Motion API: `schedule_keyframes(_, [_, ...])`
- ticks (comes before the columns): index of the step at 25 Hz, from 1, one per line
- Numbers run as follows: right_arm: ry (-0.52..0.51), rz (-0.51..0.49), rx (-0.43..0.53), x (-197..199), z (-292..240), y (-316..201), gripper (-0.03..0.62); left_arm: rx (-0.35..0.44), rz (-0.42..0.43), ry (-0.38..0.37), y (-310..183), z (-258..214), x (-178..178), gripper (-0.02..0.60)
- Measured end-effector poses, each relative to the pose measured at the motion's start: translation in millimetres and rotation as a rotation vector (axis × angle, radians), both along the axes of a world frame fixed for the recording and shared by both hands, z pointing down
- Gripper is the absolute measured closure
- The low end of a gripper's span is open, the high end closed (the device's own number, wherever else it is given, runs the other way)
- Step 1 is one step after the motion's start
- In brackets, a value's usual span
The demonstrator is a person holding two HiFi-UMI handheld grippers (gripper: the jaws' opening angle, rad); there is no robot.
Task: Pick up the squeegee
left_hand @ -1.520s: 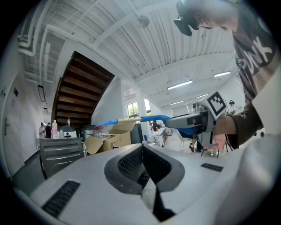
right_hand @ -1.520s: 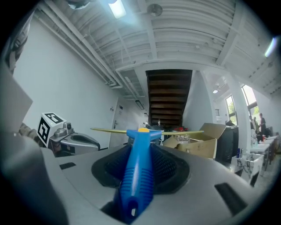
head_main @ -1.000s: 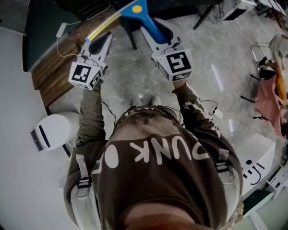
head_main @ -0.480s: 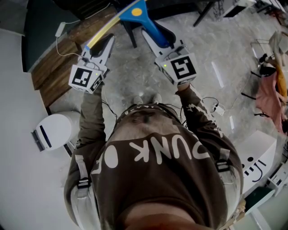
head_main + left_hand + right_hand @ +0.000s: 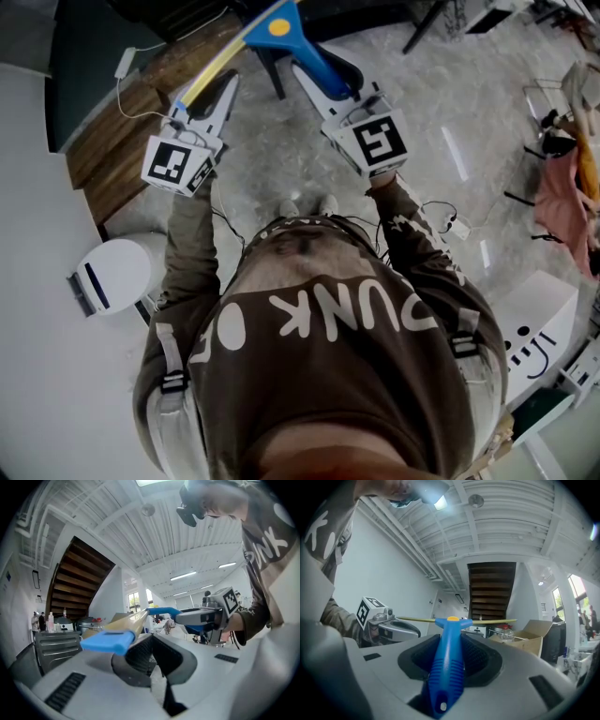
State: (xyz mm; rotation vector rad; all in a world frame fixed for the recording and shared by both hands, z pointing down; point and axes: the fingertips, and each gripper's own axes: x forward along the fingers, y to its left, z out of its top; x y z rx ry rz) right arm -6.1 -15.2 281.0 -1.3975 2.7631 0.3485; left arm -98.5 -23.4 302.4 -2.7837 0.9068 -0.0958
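I hold the squeegee [image 5: 317,58] up in the air at chest height. Its blue ribbed handle [image 5: 447,667] sits between the pads of my right gripper [image 5: 452,656], which is shut on it. The long yellow blade [image 5: 217,62] runs off to the left at the handle's far end. The blade's blue end cap [image 5: 108,641] lies against the top of one finger of my left gripper [image 5: 157,651]. A gap shows between that gripper's pads, and nothing is in it. In the head view the left gripper [image 5: 214,94] and right gripper [image 5: 325,73] point forward side by side.
Below me is a marbled grey floor. Wooden steps [image 5: 117,150] rise at the left, with a round white bin [image 5: 112,272] beside them. Dark chair legs [image 5: 272,70] stand just ahead. A cable and plug [image 5: 445,228], a clothes rack [image 5: 562,187] and a white box [image 5: 539,337] are at the right.
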Motion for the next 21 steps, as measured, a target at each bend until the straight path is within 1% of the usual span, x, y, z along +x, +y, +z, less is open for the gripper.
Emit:
schedule_keyframes(15, [-0.002,-0.008,0.014,0,0,-1,0.445,0.015,0.011,0.008,1,-4,3,0.58])
schedule_keyframes(21, [-0.006,-0.006,0.011,16,-3,-14,0.445,0.012,0.015,0.002,-12,-6,20,0.58])
